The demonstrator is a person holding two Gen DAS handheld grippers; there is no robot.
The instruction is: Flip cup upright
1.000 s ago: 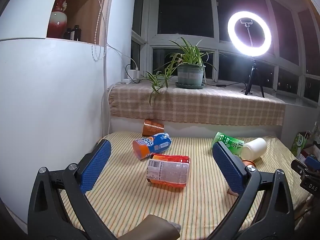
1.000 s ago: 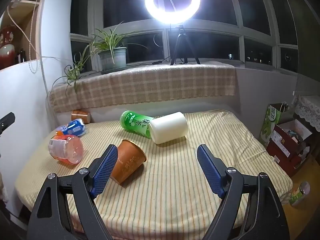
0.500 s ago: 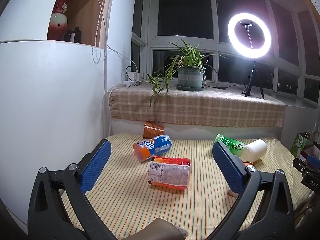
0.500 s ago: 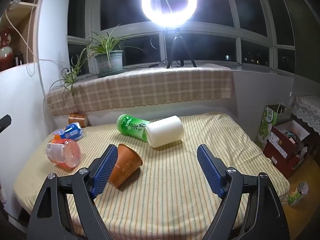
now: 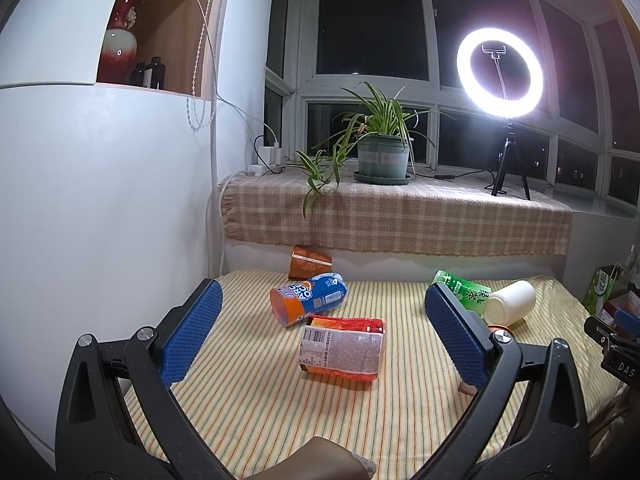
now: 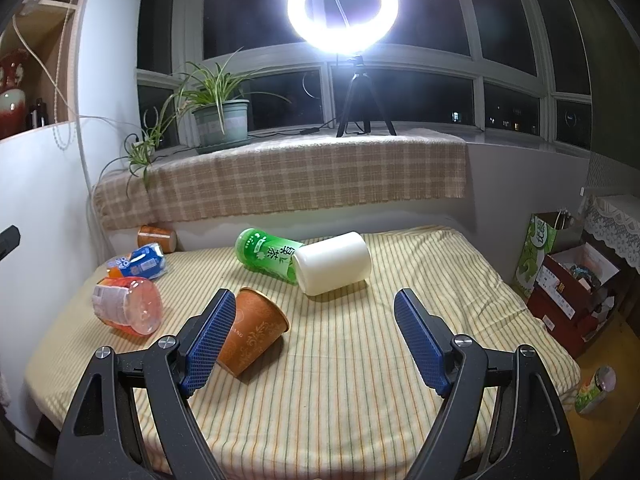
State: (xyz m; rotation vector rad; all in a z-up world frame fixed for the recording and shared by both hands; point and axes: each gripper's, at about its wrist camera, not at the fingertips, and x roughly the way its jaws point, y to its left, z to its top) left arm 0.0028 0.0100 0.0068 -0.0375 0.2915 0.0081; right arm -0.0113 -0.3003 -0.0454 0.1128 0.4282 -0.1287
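- The striped surface [image 6: 360, 360] fills the lower half of both views and carries everything I need; a checked cloth [image 6: 304, 176] covers the ledge at its far edge.
- My right gripper [image 6: 312, 336] hangs over the near middle of the surface, its fingers [image 6: 208, 336] spread wide with nothing between them.
- My left gripper [image 5: 324, 332] sits over the left side, fingers equally spread and empty, looking at a red-labelled bottle [image 5: 344, 350] and a blue-and-orange bottle [image 5: 308, 298] lying on their sides.
- A white cup [image 6: 334, 262] lies on its side in the middle, touching a green bottle [image 6: 270, 254] just to its left.
- The brown paper cup [image 6: 254, 334] is what I take as the target: it lies on its side, near, partly hidden behind the right gripper's left finger. Its open rim points far and right, its base near and left, so the long axis runs diagonally across my approach.
- In the left view only a sliver of the brown paper cup [image 5: 498, 325] shows beyond the right-hand finger, so the right gripper is clearly the nearer one.
- My judgement: I need to shift the right gripper left and turn it so the fingers straddle the cup's wall across that axis.
- A second brown cup [image 6: 157, 237] lies far left against the ledge, well apart.
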